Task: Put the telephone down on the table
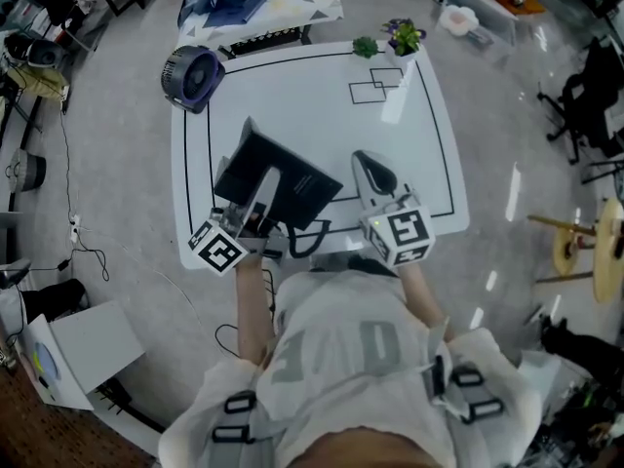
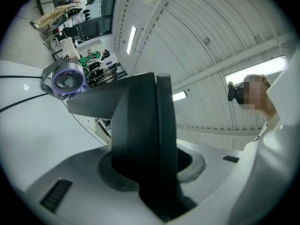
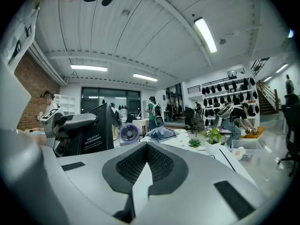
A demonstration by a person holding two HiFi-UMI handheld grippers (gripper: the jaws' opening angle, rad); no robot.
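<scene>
While left hand-held gripper [image 1: 263, 198] clamps telephone [image 1: 292, 183] over table [image 1: 312, 96]; right hand-held gripper [image 1: 373, 172] closed, empty.

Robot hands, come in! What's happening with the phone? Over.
Left gripper shut on telephone, tilted over table. Right gripper shut, empty. Fan and plants sit at far edge, out of the path.

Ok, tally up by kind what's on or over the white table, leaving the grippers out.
Fan: 1
Plants: 2
Telephone: 1
Total: 4
</scene>
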